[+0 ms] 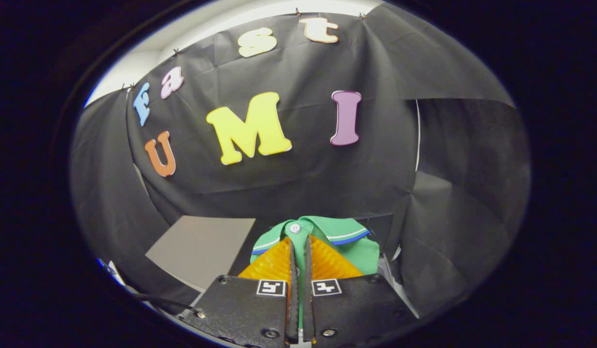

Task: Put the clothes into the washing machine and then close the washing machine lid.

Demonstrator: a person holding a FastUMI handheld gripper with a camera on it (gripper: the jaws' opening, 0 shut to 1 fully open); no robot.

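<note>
- Your gripper (299,251) is clenched on the green shirt (327,234); both fingers pinch its placket just under the collar button.
- The shirt hangs at 12 o'clock of the fingers, lifted before the black cloth wall.
- It looks light, soft and limp, so the collar seam is a good hold.

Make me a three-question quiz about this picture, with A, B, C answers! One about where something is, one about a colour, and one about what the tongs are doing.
1. Where is the shirt?
A. Between the fingers of the tongs
B. Spread on the grey board
C. Hanging on the cloth wall

2. What colour is the shirt?
A. Red
B. Green
C. White

3. What are the tongs doing?
A. Wide open
B. Shut on nothing
C. Shut on the shirt

Answers:
1 A, its collar sits right at the fingertips.
2 B, green, with a striped collar edge.
3 C, both fingers press cloth in their narrow gap.
</note>
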